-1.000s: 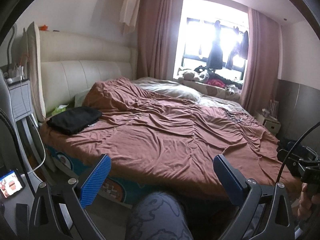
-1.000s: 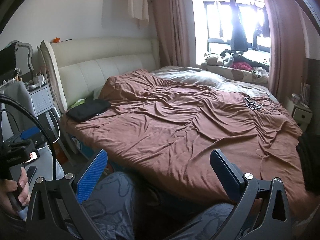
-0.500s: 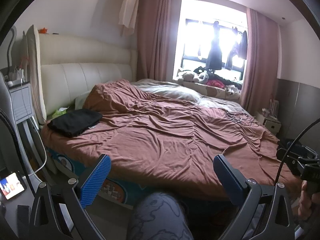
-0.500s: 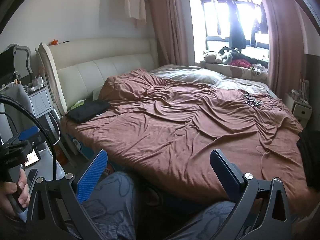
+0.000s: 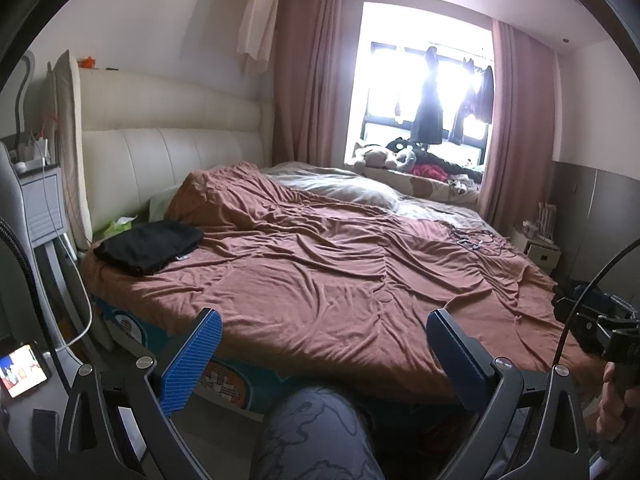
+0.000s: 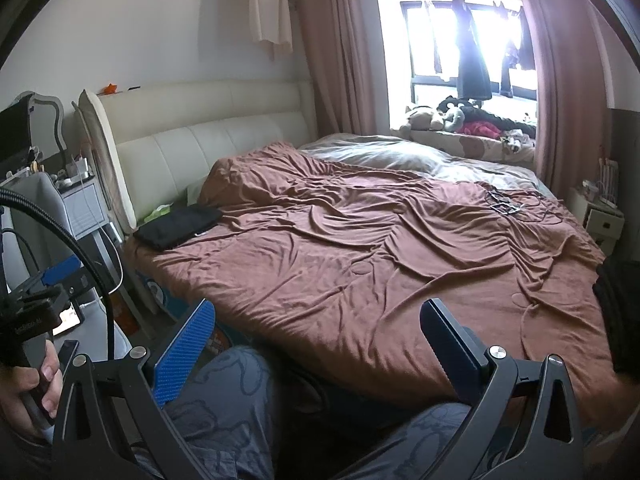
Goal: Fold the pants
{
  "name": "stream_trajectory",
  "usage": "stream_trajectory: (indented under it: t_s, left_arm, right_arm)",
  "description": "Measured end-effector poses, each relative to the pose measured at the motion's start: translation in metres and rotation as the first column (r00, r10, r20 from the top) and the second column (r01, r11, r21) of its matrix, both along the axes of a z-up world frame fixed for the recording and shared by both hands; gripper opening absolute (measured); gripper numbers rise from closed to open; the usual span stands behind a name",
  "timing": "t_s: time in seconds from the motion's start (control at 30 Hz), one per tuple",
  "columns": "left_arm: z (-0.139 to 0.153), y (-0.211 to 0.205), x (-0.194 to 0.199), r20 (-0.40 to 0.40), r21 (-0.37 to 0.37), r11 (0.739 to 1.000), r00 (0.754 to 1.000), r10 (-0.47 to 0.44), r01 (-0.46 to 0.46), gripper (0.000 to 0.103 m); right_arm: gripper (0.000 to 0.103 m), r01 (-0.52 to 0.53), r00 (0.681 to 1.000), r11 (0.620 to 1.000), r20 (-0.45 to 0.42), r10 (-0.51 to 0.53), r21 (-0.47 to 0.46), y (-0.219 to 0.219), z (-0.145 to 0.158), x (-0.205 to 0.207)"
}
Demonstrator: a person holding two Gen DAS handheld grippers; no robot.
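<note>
- At the bed's (image 5: 320,280) head-end corner, beside the headboard (image 5: 168,152), folded black pants (image 5: 150,246) lie flat, unmoved since earlier.
- Left gripper (image 5: 324,356) and right gripper (image 6: 320,350) still hover off the near edge, fingers apart, empty.
- Cables (image 6: 508,202) rest toward the far edge.

A right tool (image 6: 316,344) is held wide open above patterned trouser knees (image 6: 224,404) at the edge of a bed (image 6: 360,264); folded black pants (image 6: 178,226) are seen near the bed's cream headboard (image 6: 208,136).
</note>
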State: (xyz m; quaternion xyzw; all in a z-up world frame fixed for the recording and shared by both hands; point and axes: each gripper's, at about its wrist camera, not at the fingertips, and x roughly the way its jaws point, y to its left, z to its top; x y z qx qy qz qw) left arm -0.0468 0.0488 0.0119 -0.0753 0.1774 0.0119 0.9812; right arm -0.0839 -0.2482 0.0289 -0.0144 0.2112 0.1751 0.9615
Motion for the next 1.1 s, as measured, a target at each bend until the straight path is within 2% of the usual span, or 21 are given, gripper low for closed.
stream_trajectory:
  t_s: [1.1]
  left_arm:
    - [0.0031, -0.0084, -0.0069, 0.021, 0.007, 1.0, 1.0, -0.008, 0.008, 0.103]
  right_arm:
    - [0.103, -0.007, 1.0, 1.0, -0.018, 0.007, 0.017, 0.0009, 0.0018, -0.0069]
